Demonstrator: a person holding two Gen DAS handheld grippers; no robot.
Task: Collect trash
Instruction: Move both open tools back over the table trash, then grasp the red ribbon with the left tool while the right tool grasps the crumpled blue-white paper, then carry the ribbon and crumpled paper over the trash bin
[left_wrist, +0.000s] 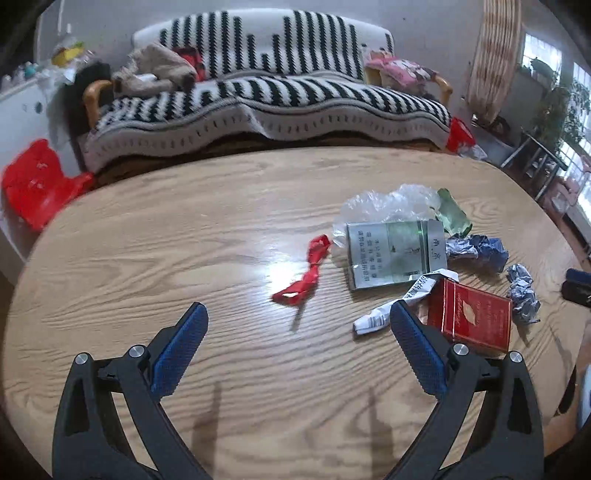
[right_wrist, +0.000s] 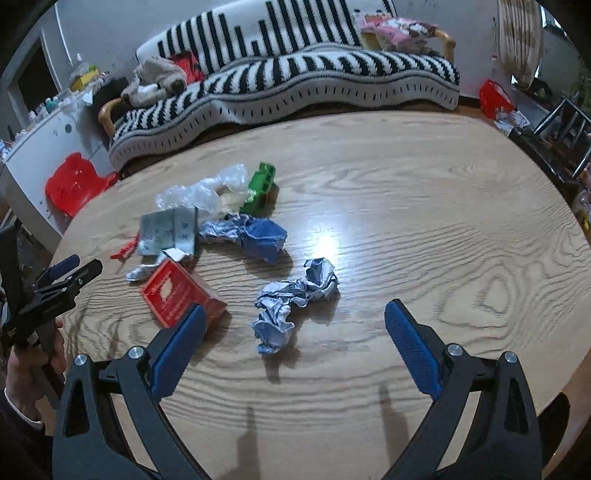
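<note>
Both grippers hover over wooden table (left_wrist: 147, 236), nothing in either. Left gripper (left_wrist: 297, 314) spread wide; right gripper (right_wrist: 295, 312) spread wide too. Trash sits in a loose cluster toward the table's far-left part in right wrist view: red pack (right_wrist: 181, 295) nearest left edge, grey-green pack (left_wrist: 395, 254) just behind it, red wrapper strip (left_wrist: 306, 273) beside that, clear plastic (left_wrist: 384, 201) and green wrapper (right_wrist: 260, 188) farthest back. Two crumpled blue-white papers (right_wrist: 295, 295), (right_wrist: 258, 234) lie nearer table centre, one w/in right gripper's span. Striped sofa (left_wrist: 266, 96) beyond far edge.
</note>
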